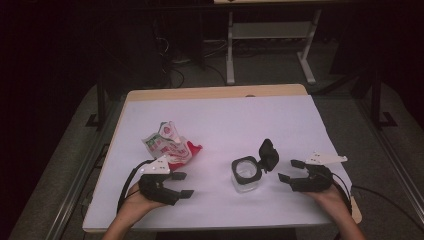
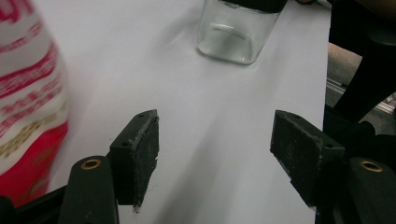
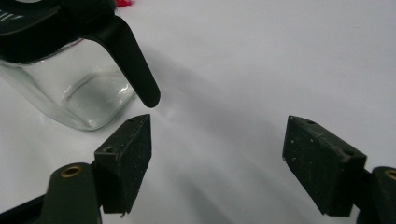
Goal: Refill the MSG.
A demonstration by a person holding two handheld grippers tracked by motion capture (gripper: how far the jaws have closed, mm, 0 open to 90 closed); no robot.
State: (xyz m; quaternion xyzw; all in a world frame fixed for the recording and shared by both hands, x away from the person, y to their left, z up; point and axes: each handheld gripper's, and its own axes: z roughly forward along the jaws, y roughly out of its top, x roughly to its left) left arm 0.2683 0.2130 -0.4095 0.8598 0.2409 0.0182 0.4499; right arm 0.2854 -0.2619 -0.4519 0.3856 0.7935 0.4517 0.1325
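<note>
Jar [image 1: 246,176]: glass, standing upright on the white table [image 1: 225,120] between both grippers, black flip lid [image 1: 268,154] hanging open.
Bag [image 1: 169,144]: red-white, crumpled, lying just behind the left gripper [image 1: 183,185].
Left gripper: jaws gaping wide, holding nothing.
Right gripper [image 1: 290,170]: jaws standing wide, empty, sitting just beside the jar.

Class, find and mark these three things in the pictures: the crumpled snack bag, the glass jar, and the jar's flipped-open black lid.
crumpled snack bag [image 1: 169,145], high view, on its red and white printed front.
glass jar [image 1: 246,181], high view, on its clear side wall.
black lid [image 1: 268,154], high view, on the raised flap's middle.
</note>
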